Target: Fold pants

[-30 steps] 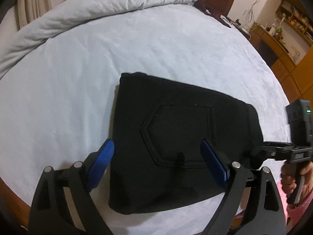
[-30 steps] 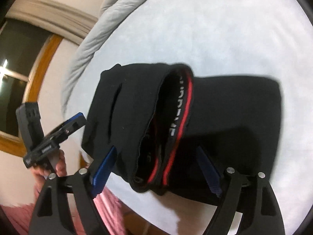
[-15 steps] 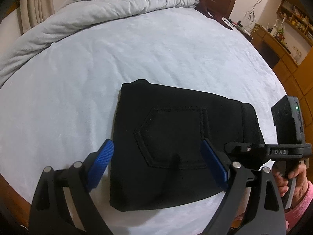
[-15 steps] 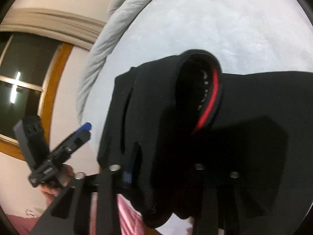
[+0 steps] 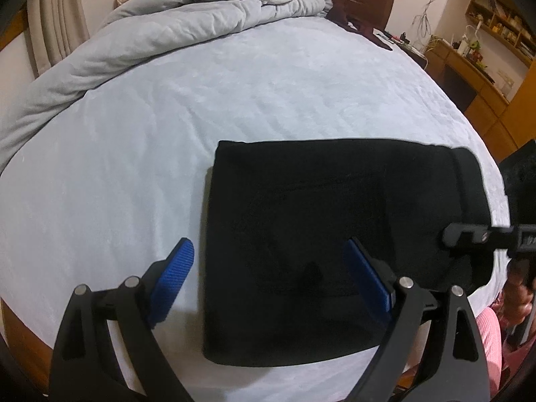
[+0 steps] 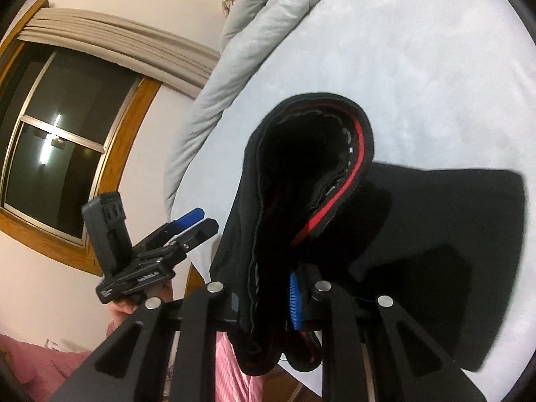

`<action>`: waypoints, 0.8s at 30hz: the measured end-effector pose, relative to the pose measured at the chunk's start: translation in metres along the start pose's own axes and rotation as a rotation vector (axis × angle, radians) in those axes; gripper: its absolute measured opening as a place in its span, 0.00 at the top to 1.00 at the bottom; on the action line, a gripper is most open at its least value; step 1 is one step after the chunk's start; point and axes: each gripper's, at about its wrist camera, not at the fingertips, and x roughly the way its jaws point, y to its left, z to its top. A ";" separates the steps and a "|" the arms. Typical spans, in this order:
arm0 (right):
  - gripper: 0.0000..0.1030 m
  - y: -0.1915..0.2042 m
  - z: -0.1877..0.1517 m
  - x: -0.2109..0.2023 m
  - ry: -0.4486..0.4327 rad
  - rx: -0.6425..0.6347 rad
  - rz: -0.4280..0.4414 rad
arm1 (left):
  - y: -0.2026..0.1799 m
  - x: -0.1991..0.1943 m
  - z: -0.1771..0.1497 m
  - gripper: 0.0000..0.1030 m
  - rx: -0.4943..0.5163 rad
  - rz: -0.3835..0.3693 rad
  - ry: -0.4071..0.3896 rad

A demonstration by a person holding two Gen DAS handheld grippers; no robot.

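The black pants [image 5: 318,234] lie folded into a compact rectangle on the pale blue bed near its front edge. My left gripper [image 5: 268,278] is open, hovering above their near left part, blue pads wide apart. My right gripper [image 6: 268,298] is shut on the waistband end of the pants [image 6: 301,201], lifting it so the red inner band [image 6: 335,197] shows. The right gripper also shows at the right edge of the left wrist view [image 5: 469,234]. The left gripper shows in the right wrist view [image 6: 187,224].
A grey duvet [image 5: 167,26] is bunched along the far side of the bed [image 5: 268,93]. Wooden shelves and a desk [image 5: 485,50] stand at the right. A window [image 6: 60,140] with a wooden frame is on the wall.
My right gripper has closed on the waistband end of the pants and raised it. My left gripper has pulled back and up a little, still open.
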 end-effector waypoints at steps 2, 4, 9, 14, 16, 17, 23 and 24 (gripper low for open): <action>0.81 -0.001 0.002 -0.014 -0.018 0.001 -0.020 | -0.005 0.000 0.001 0.12 0.015 -0.003 0.001; 0.81 -0.005 0.003 -0.028 -0.035 0.003 -0.048 | -0.010 0.000 0.000 0.12 0.024 -0.004 0.001; 0.81 -0.016 0.001 -0.051 -0.059 0.027 -0.098 | -0.019 0.002 0.001 0.12 0.044 -0.014 0.005; 0.97 -0.030 0.000 -0.055 -0.078 0.046 -0.117 | -0.028 0.005 0.004 0.12 0.061 -0.022 0.010; 0.97 -0.035 -0.001 -0.054 -0.077 0.066 -0.123 | -0.032 0.007 0.003 0.12 0.068 -0.021 0.016; 0.97 -0.037 -0.001 -0.052 -0.068 0.058 -0.146 | -0.033 0.008 0.003 0.12 0.073 -0.018 0.020; 0.56 -0.049 -0.007 -0.051 -0.037 0.085 -0.241 | -0.030 0.020 -0.002 0.12 0.074 0.014 0.054; 0.44 -0.053 -0.008 -0.053 -0.035 0.086 -0.257 | -0.028 0.023 -0.003 0.12 0.070 0.020 0.064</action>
